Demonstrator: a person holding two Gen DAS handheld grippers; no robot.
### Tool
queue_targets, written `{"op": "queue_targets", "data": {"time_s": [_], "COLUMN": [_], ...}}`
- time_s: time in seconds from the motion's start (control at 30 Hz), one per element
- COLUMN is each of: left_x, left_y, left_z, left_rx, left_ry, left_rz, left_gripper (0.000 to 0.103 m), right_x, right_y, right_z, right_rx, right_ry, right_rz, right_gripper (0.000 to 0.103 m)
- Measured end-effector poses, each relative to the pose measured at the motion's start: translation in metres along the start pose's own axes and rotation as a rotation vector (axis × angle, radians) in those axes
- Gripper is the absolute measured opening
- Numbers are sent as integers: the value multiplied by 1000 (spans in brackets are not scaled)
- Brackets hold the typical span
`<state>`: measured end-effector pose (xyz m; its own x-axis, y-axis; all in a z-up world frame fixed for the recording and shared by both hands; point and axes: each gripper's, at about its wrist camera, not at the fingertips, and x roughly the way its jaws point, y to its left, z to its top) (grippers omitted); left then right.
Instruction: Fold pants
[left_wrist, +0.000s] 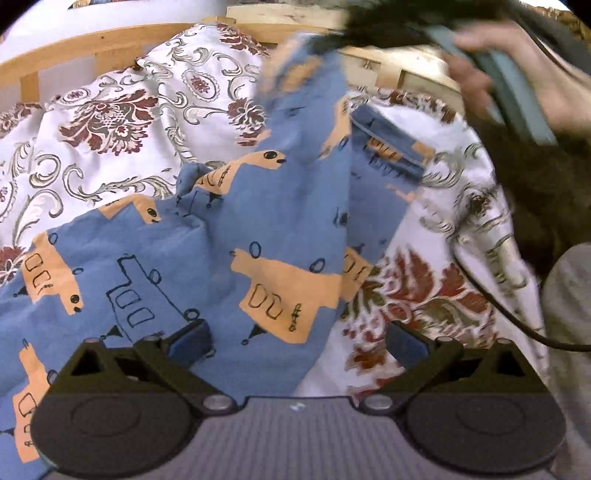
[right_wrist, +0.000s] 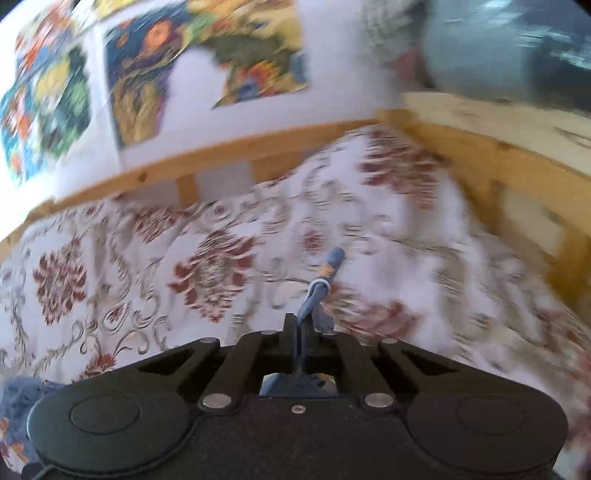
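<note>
The pants are not folded yet; I am only starting.

Low in the left view, my left gripper (left_wrist: 295, 345) is spread wide and holds nothing, with the blue pants (left_wrist: 229, 236) lying bunched just past it in the middle of the frame on the flowery bedspread (left_wrist: 110, 122). Low in the right view, my right gripper (right_wrist: 300, 332) is pinched tight on a bit of the pants. One leg lifts toward the top of the left view.
</note>
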<state>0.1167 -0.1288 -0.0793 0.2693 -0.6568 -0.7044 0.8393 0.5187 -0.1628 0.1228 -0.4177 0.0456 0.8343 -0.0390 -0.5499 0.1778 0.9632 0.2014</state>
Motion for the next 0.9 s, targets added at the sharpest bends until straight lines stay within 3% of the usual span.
{"op": "queue_targets", "data": {"time_s": [0.13,0.3,0.37,0.5,0.57,0.63,0.77,0.9], "left_x": [-17,-24,-15,24,51,82,137,166], "left_y": [4,11,8,-10,-21,-29,-37,-37], "left_z": [7,36,58,126,159,186,219,227], "left_rx": [-4,1,30,120,149,165,214,242], "left_ry": [-19,-34,-32,-50,-47,-16,40,73], "left_rz": [-53,-51,-33,-30,-61,-98,-137,-157], "left_gripper": [103,103,103,103,103,103,103,99], "right_x": [-34,-40,-39,-40,-43,-45,-44,-42], "right_y": [-36,-74,-85,-95,-93,-90,-85,-86], "right_z": [-36,-82,-97,-113,-115,-115,-111,-109], "right_rx": [98,299,370,480,494,476,428,401], "right_ry": [6,109,136,130,99,83,63,32], "right_rz": [-64,-145,-154,-124,-85,-64,-80,-84], "right_gripper": [1,3,16,32,52,61,64,64]}}
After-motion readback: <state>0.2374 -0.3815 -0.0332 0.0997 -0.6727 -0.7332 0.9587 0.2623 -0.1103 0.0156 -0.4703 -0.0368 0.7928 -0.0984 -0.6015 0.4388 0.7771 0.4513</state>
